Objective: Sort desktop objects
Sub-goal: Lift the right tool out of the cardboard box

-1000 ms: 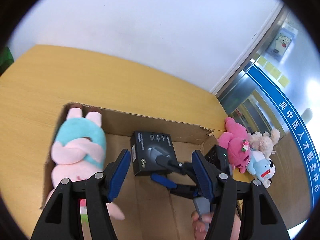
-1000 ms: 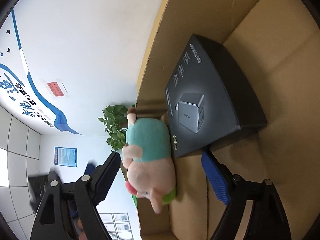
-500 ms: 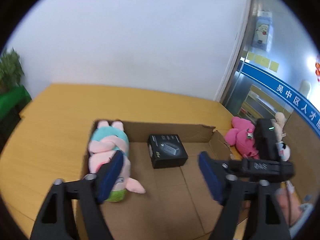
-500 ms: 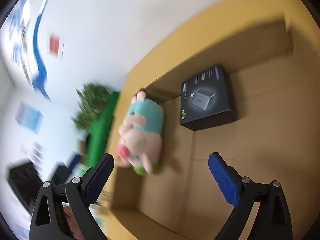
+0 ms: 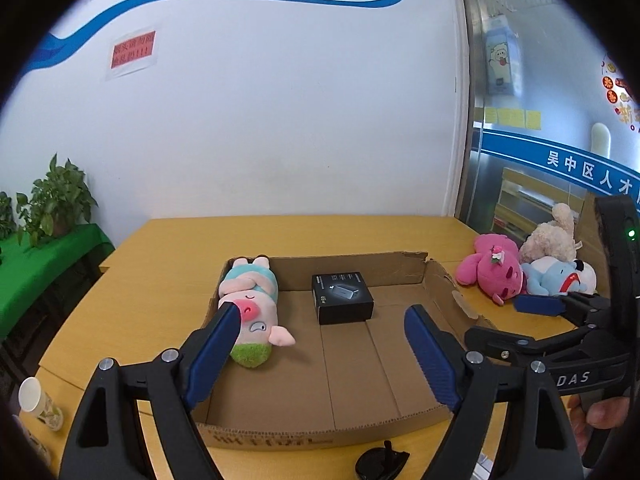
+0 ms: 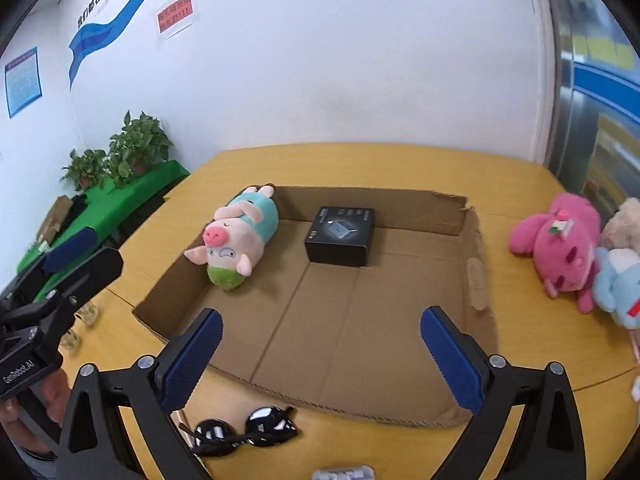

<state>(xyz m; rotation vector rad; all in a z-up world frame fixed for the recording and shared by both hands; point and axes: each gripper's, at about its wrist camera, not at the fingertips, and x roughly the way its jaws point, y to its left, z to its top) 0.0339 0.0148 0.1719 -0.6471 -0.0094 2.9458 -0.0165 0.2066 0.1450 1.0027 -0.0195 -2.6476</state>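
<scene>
Two things already lie inside the cardboard box [image 6: 474, 276]: a pig plush [image 6: 236, 236] and a black carton [image 6: 342, 236]. So the sorting seems partly done, perhaps near the middle.

Outside the box there is more to do. To the right of the box, a pink plush [image 6: 560, 248], a light blue plush [image 6: 618, 284] and a beige plush [image 5: 550, 236] rest in a heap on the desk [image 6: 360, 164], touching each other. Just in front of the box, near its front wall, lie black sunglasses [image 6: 244, 430]. A paper cup [image 5: 38, 402] stands to the left of the box; it is not sure that it belongs to the task.

The pig plush lies on its back along the left wall of the box, with a teal shirt, a pink snout and a green cap. It looks soft and easy to squeeze. The black carton sits flat near the back wall of the box, with a picture of a charger on its lid.

The left gripper [image 5: 320, 354] has its jaws wide apart and holds nothing. The right gripper [image 6: 320, 356] is also empty; its jaws are opening, almost fully spread. Both hang over the front part of the box.
</scene>
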